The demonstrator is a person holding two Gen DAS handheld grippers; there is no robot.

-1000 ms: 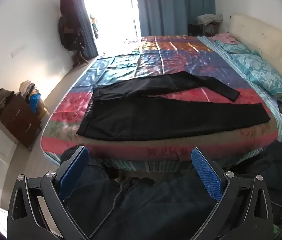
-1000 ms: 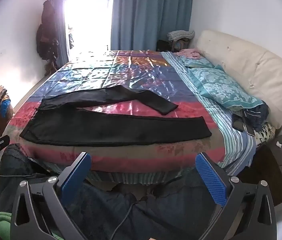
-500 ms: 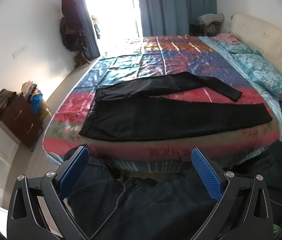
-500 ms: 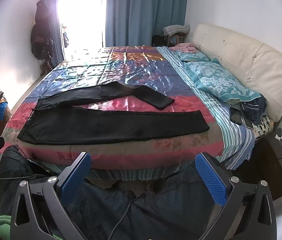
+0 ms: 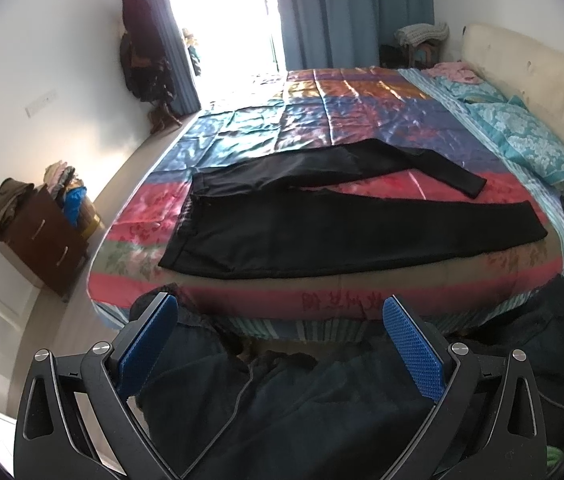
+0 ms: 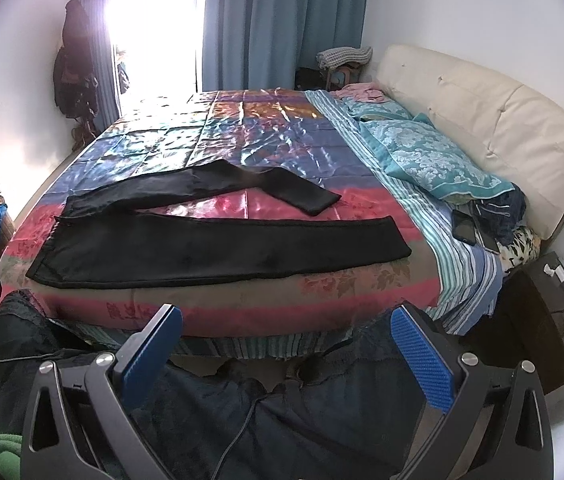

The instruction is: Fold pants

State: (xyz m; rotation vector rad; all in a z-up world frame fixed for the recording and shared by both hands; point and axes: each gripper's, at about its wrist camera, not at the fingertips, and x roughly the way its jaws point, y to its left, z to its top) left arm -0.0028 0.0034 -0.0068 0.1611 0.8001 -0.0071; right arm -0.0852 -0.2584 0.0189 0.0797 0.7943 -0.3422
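across the near edge of the bed (image 5: pixel 361 304) the black pants (image 5: pixel 321 236) are lying flat, legs splayed, likely handling as light, limp, slippery cloth best pinched at waistband and hem, while left tool (image 5: pixel 280 340) and right tool (image 6: pixel 287 346) are hanging wide and empty.

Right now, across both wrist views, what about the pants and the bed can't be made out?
- Black pants: front or back side up, pockets and any zip are lost in the flat dark fabric, in both views.
- Bed near edge: hidden below by the person's dark trousers, right wrist view.
- Dark items by the pillow: too small to identify.
- Doorway: overexposed, left wrist view.
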